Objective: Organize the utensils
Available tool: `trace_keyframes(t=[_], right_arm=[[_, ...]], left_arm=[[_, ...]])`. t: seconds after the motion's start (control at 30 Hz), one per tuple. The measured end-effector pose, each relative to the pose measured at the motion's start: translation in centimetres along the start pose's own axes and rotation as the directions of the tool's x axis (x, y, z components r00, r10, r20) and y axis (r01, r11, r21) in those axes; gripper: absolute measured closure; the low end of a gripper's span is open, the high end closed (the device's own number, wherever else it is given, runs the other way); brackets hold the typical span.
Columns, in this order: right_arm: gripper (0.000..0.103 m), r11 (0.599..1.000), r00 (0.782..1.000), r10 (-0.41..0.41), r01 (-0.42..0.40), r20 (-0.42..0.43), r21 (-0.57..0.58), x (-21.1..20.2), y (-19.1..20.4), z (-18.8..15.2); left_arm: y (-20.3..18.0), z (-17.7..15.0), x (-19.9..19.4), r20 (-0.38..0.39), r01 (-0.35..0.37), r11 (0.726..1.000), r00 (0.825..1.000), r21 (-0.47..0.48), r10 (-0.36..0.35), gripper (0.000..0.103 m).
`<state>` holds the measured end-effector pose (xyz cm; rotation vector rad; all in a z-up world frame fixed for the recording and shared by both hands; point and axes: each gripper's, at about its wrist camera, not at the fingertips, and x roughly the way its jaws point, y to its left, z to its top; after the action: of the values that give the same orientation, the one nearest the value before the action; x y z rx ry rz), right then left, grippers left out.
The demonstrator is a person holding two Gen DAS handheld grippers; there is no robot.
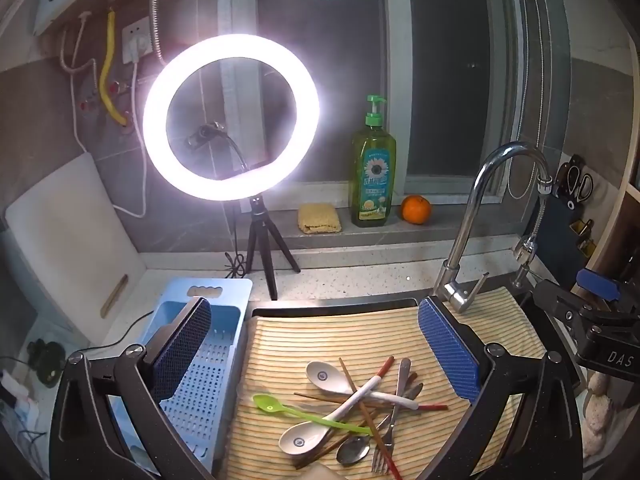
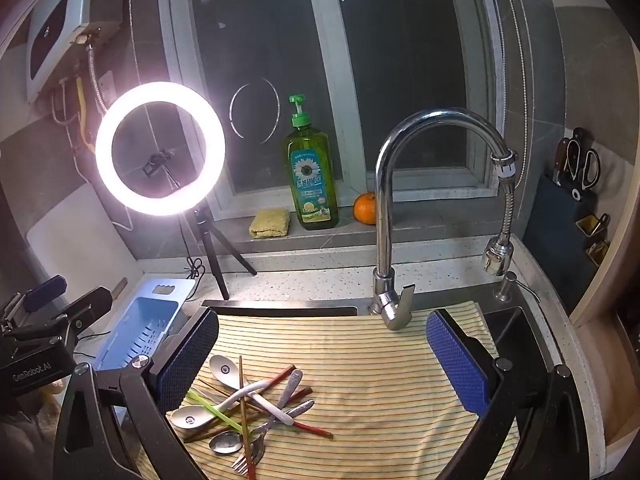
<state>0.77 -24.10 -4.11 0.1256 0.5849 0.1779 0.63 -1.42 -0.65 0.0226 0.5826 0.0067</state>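
A heap of utensils [image 1: 352, 408] lies on a yellow striped cloth [image 1: 320, 340] spread over the sink. It holds two white ceramic spoons [image 1: 326, 376], a green plastic spoon [image 1: 268, 402], brown and red-tipped chopsticks, a metal spoon [image 1: 354, 452] and a fork [image 1: 382, 456]. My left gripper [image 1: 316, 344] hangs open above and just behind the heap, nothing between its blue pads. My right gripper [image 2: 324, 360] is open and empty too, with the same heap [image 2: 248, 408] at its lower left. A blue slotted drainer basket [image 1: 200, 380] sits left of the cloth.
A chrome faucet [image 2: 384, 200] arches over the back of the sink. A lit ring light [image 1: 230, 118] on a tripod stands behind the basket. On the sill are a sponge [image 1: 319, 218], a green soap bottle [image 1: 373, 168] and an orange [image 1: 416, 209]. A white cutting board [image 1: 72, 240] leans at left.
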Motion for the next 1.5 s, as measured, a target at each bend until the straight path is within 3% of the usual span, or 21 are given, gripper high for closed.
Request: trace_keyframes(t=[1.03, 1.5], right_arm=[[0.0, 0.999, 1.0, -0.021, 0.021, -0.009, -0.026, 0.4, 0.3, 0.1], [0.0, 1.0, 1.0, 0.014, -0.014, -0.014, -0.002, 1.4, 0.0, -0.4]], left_arm=[[-0.4, 0.1, 0.3, -0.002, 0.01, 1.0, 1.0, 0.016, -0.01, 0.0], [-0.3, -0.4, 1.3, -0.035, 0.0, 1.0, 0.999, 0.02, 0.001, 0.0]])
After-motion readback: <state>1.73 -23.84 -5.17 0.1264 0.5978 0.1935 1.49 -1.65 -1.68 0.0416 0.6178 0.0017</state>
